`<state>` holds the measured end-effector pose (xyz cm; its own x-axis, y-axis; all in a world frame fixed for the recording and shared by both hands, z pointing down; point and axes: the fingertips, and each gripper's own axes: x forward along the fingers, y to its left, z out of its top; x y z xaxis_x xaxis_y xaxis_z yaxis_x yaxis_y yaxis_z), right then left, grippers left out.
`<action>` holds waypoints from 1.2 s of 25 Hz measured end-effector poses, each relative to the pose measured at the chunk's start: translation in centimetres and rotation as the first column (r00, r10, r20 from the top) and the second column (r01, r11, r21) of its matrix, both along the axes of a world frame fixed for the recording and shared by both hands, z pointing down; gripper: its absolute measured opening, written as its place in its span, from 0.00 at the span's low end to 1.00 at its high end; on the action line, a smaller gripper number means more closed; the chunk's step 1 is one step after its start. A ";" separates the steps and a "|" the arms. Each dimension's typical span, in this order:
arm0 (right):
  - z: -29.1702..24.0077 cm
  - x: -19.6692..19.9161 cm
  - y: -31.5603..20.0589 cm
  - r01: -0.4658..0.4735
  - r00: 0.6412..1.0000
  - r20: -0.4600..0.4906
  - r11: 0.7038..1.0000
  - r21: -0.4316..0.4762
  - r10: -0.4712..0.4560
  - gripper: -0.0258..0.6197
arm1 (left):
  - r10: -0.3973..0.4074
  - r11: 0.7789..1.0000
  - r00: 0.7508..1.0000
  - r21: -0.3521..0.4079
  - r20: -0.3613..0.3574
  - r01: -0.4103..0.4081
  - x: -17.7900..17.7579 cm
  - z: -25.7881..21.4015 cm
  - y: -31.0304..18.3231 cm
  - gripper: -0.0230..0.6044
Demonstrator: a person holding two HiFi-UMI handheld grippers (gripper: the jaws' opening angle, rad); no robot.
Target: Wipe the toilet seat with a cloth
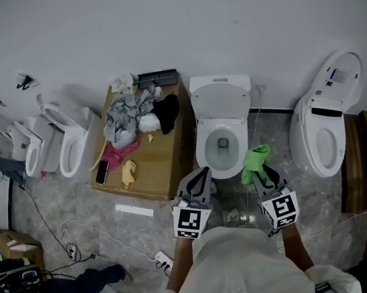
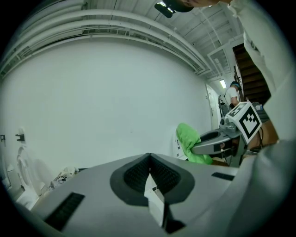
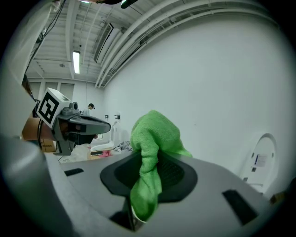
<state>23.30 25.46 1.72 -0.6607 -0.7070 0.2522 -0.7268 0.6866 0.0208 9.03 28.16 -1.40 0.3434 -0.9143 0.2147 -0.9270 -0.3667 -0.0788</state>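
Right gripper [image 1: 264, 173], clamped on the green cloth [image 1: 255, 159], hovered just right of the toilet seat [image 1: 202, 148] at frame centre, nearer than the closed, empty left gripper [image 1: 202, 173] at its lower left.

A plain white wall [image 1: 166, 23] runs along the back and meets a grey marbled floor [image 1: 62, 200], which is strewn with thin cables [image 1: 79, 225] and a white power strip [image 1: 163, 258]. A low wooden platform [image 1: 165, 162] stands against the wall, heaped with crumpled clothes [image 1: 128, 113] (grey, white, black and pink). Two spare toilets [image 1: 68, 142] stand to its left. Dark wooden furniture [image 1: 364, 157] fills the right edge and a cardboard box [image 1: 11, 244] sits at the left. Overhead, white pipes [image 2: 115, 28] cross the ceiling near a lit tube lamp [image 3: 76, 62].
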 end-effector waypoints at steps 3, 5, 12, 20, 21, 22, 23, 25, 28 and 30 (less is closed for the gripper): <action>0.2 -0.6 -1.4 -0.003 1.000 -0.008 1.000 0.001 0.003 0.19 | -0.002 1.000 1.000 0.006 -0.004 0.002 -0.8 0.3 -1.6 0.06; 0.2 -0.7 -2.6 -0.018 1.000 -0.013 1.000 0.006 0.019 0.19 | 0.010 1.000 1.000 0.011 -0.010 -0.010 -1.2 0.5 -3.2 0.06; 0.0 -2.5 -7.6 -0.066 0.997 -0.046 0.998 0.016 0.067 0.19 | 0.064 0.998 0.997 0.020 -0.035 -0.063 -3.1 0.8 -9.6 0.06; 2.0 -5.8 -13.4 -0.131 0.986 -0.110 0.991 -0.012 0.129 0.19 | 0.119 0.993 0.990 -0.015 -0.072 -0.120 -6.6 4.0 -16.8 0.06; 2.4 -6.2 -14.0 -0.136 0.984 -0.119 0.990 -0.020 0.133 0.19 | 0.124 0.992 0.989 -0.023 -0.075 -0.126 -7.1 4.6 -17.6 0.06; 2.9 -6.7 -14.6 -0.141 0.982 -0.129 0.989 -0.030 0.137 0.19 | 0.128 0.991 0.989 -0.033 -0.079 -0.131 -7.5 5.1 -18.4 0.06; 3.5 -7.0 -15.1 -0.148 0.980 -0.139 0.988 -0.040 0.141 0.19 | 0.134 0.989 0.988 -0.045 -0.083 -0.138 -7.8 5.7 -19.0 0.06; 4.7 -7.9 -16.1 -0.156 0.977 -0.154 0.986 -0.058 0.145 0.19 | 0.146 0.986 0.985 -0.067 -0.094 -0.153 -8.4 6.8 -20.1 0.06; 5.9 -9.8 -17.9 -0.147 0.976 -0.171 0.987 -0.069 0.133 0.19 | 0.161 0.980 0.981 -0.097 -0.107 -0.171 -9.2 8.9 -21.8 0.06; 7.1 -10.6 -18.8 -0.140 0.972 -0.199 0.987 -0.078 0.122 0.19 | 0.162 0.977 0.980 -0.119 -0.115 -0.175 -9.7 10.3 -22.8 0.06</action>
<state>12.71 6.69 8.79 -0.4966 -0.7524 0.4328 -0.7988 0.5912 0.1112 -0.70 5.40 8.91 0.5166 -0.8088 0.2812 -0.8518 -0.5189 0.0722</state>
